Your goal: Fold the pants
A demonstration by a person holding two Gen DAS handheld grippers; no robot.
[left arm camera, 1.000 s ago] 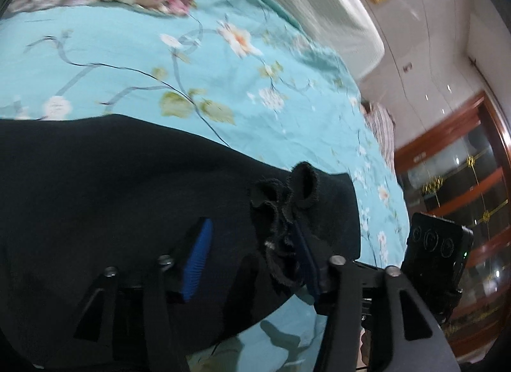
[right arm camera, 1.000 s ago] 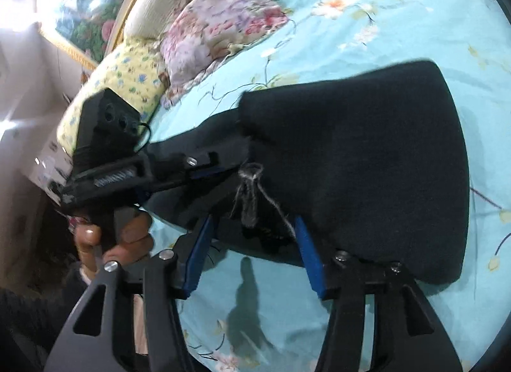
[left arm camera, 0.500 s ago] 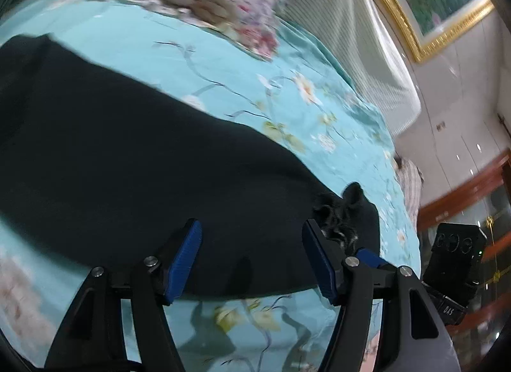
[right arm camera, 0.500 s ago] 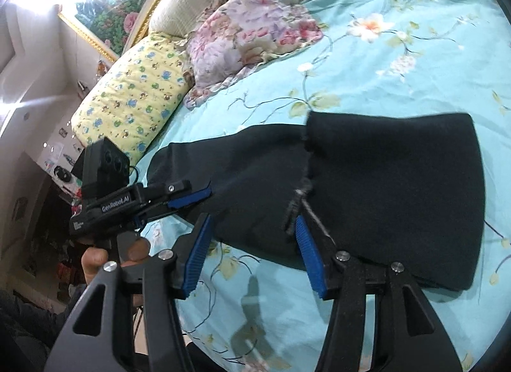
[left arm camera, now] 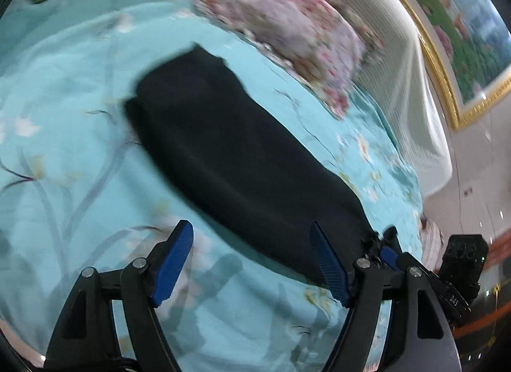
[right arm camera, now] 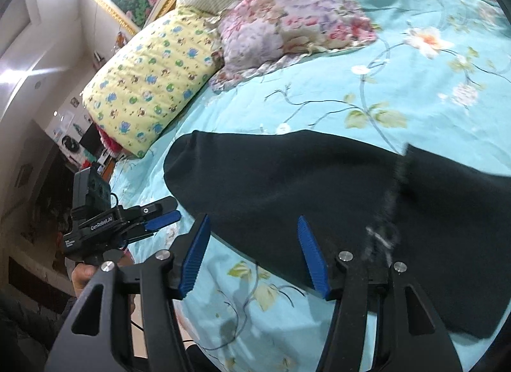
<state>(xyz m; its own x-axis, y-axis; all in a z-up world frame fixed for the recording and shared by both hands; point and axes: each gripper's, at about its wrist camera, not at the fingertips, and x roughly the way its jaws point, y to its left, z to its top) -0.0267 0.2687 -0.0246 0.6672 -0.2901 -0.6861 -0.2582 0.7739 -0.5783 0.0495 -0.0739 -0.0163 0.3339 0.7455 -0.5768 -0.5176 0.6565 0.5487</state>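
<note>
black pants (left arm camera: pixel 242 161) lie flat on the teal floral bedspread (left arm camera: pixel 64 180), no longer bunched between the tongs as a second ago. both grippers have let go and drawn back: left gripper (left arm camera: pixel 252 263) spread wide, empty, short of the near edge; right gripper (right arm camera: pixel 255 253) likewise released. the left view is blurred, and the right view cuts off the pants' far right end. their long axis runs along the bed's near edge, one end toward the yellow pillow (right arm camera: pixel 150 78).
</note>
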